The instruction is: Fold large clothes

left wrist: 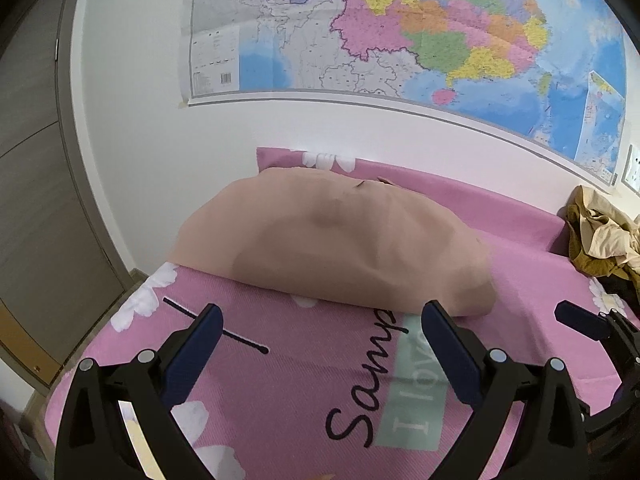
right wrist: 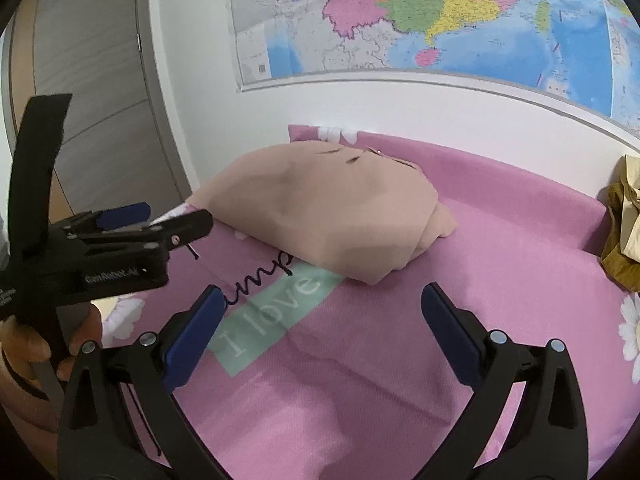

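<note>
On the pink bedspread (left wrist: 320, 380) near the wall lies a beige garment (left wrist: 332, 248), folded compact (judged finished). Left gripper (left wrist: 320, 344) and right gripper (right wrist: 320, 320) hover wide, empty. Crumpled clothes (left wrist: 600, 232) alongside seem unfolded.

Left gripper (left wrist: 320, 320) spread wide, empty, pointing forward. Right gripper (right wrist: 320, 300) likewise parted, empty, just beside it. Bare hand (right wrist: 28, 344) gripping left handle.

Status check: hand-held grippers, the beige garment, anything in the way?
Left hand-held gripper open, empty. Right hand-held gripper open, empty. Beige garment bundled on pink bedsheet, untouched. Second clothes pile off to the right, not blocking.
</note>
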Action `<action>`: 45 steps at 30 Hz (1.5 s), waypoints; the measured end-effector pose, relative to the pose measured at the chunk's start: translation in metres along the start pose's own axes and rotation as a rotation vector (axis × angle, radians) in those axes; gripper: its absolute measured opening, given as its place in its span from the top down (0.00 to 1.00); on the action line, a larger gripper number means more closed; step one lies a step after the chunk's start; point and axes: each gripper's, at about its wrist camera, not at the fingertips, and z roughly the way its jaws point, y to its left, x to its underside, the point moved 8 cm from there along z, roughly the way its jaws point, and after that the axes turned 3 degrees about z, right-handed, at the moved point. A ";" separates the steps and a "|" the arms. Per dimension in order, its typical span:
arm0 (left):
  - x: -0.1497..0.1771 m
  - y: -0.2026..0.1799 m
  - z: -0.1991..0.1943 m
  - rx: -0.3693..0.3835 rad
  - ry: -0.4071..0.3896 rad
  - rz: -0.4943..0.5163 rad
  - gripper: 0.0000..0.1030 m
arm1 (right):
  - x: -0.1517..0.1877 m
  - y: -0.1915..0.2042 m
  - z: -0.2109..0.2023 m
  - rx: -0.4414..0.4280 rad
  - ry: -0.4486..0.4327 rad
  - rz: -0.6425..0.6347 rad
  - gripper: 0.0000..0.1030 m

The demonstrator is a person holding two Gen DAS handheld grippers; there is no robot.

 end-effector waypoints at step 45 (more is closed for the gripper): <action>0.002 -0.001 -0.021 0.007 -0.022 0.010 0.07 | 0.008 0.011 -0.010 -0.026 0.001 0.036 0.06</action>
